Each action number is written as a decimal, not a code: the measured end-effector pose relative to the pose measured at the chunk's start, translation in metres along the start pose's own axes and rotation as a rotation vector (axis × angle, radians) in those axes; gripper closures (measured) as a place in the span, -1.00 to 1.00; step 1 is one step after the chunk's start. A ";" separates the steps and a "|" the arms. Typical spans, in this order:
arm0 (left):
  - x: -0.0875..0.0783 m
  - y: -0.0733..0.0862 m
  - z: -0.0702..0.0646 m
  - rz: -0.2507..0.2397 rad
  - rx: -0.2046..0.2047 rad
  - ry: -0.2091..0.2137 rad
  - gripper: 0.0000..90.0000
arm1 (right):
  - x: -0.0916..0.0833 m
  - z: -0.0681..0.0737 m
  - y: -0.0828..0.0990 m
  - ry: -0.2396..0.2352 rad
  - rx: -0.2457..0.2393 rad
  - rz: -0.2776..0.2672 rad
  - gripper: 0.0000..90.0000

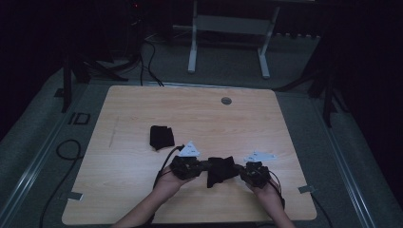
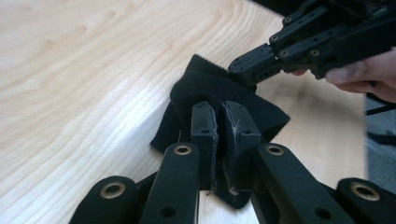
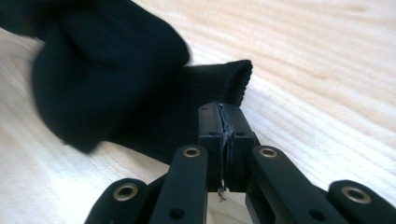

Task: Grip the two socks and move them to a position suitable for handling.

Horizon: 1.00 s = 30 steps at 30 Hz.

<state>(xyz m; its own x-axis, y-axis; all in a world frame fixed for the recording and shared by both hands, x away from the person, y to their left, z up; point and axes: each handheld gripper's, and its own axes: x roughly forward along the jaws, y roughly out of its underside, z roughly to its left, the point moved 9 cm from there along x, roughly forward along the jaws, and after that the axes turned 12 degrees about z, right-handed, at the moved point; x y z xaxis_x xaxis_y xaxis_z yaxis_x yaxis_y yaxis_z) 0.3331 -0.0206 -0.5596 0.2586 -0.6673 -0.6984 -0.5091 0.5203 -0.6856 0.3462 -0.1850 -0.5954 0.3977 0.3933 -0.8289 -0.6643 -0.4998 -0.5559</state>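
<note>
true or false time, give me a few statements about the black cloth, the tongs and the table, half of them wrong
1. Both tongs grip the same black cloth. True: the left tongs and the right tongs are each clamped on it.
2. A second black cloth lies apart on the table. True.
3. The second cloth lies nearer the person than the held one. False: it lies farther from the person, to the left in the high view.
4. The right tongs stand wide open. False: the jaws are pressed shut on the cloth's ribbed edge.
5. The table is glass. False: it has a light wood top.
</note>
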 end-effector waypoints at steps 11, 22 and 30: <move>-0.076 0.032 0.014 -0.035 -0.047 -0.067 0.86 | -0.053 -0.014 0.001 -0.023 0.059 -0.091 0.96; -0.045 0.090 0.012 0.062 -0.059 -0.034 0.85 | -0.039 -0.011 0.033 -0.058 0.087 -0.028 0.95; -0.033 0.107 0.019 0.085 -0.088 -0.025 0.83 | -0.029 -0.015 0.050 -0.073 0.129 0.002 0.95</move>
<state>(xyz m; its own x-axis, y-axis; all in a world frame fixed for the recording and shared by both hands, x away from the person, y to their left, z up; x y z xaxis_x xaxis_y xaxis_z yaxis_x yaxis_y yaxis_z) 0.2856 0.0669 -0.6135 0.2315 -0.6086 -0.7590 -0.6002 0.5247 -0.6037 0.3110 -0.2335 -0.5997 0.3527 0.4501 -0.8204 -0.7426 -0.3989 -0.5380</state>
